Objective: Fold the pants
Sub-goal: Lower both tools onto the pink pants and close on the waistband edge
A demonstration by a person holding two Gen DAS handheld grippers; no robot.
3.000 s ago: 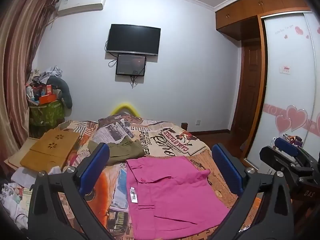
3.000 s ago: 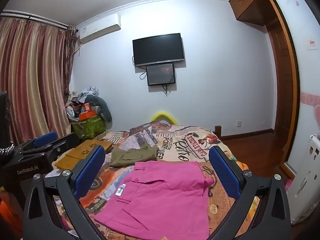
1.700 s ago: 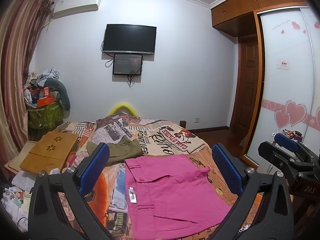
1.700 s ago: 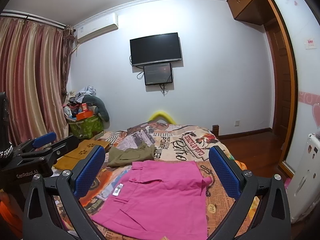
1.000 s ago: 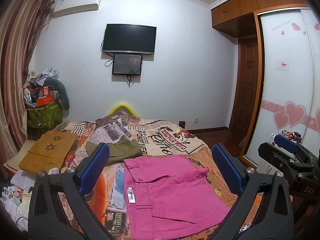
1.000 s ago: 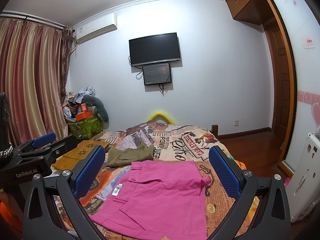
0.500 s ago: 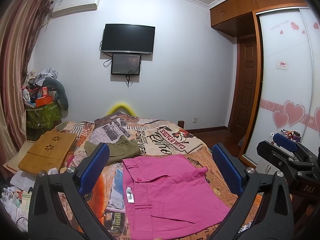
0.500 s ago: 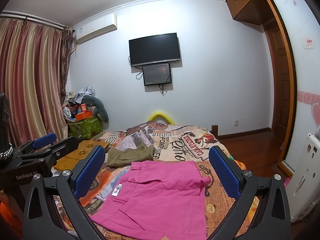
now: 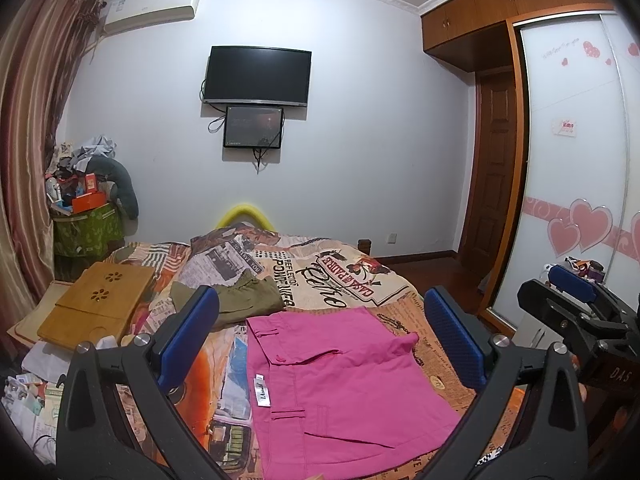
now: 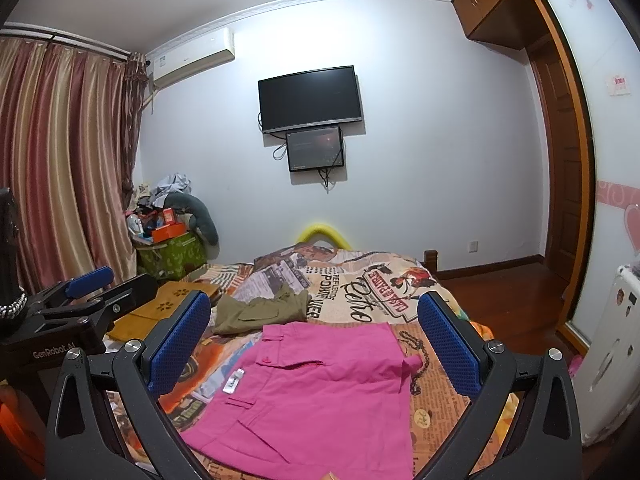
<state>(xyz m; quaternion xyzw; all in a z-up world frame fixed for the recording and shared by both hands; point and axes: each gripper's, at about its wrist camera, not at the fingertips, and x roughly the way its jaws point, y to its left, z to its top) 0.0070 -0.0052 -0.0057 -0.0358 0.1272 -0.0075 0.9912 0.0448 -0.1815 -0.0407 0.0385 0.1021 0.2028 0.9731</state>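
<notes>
Left tool (image 9: 320,344) is up above the near end of the bed, fingers spread wide, nothing between the blue pads (image 9: 188,332). Right tool (image 10: 316,344) is the same story: released, pads far apart, hovering clear of the fabric. Each one shows at the edge of the other's view, the right tool at the far right of the left camera, the left tool at the far left of the right camera, both off to the sides of the bed.

Straight ahead between the fingers lie the pink pants (image 9: 344,380), spread flat on the bed (image 9: 360,280), waistband toward the left side with a small white tag (image 9: 262,392) showing near the belt loops. A pocket flap runs across the middle. Neither tool touches them.

Just beyond the pink pants, a crumpled olive garment (image 9: 248,300) sits on the newspaper-print bedspread, close to but apart from the pink fabric. To the left of that, a wooden lap tray (image 9: 96,304) rests at the bed's edge, with papers (image 9: 28,400) scattered below it.

Further out, a green box (image 9: 86,228) piled with clutter stands by the striped curtain (image 10: 60,160). On the far wall, a black television (image 9: 256,76) with a smaller screen (image 9: 253,127) under it, and an air conditioner (image 9: 152,8) high at the left. The wardrobe door with pink hearts (image 9: 580,224) fills the right.
</notes>
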